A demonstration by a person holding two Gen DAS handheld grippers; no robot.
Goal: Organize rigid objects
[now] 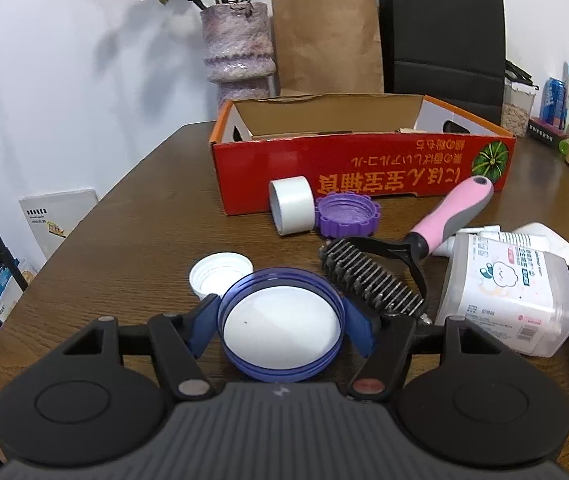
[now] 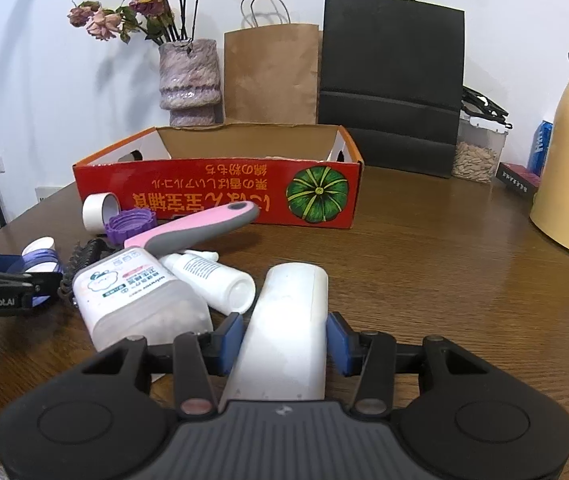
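In front of the red cardboard box on the brown wooden surface, the left gripper has its jaws pinching a round blue-rimmed plastic lid. The right gripper has its jaws clamped on a white oblong plastic container, nearer the cameras than the box.

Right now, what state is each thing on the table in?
Red box: open on top.
Blue lid: upside down, gripped by left hand-held gripper.
White bottle: lying down, gripped by right hand-held gripper.
Tape roll: on its side.
Purple cap: upside down.
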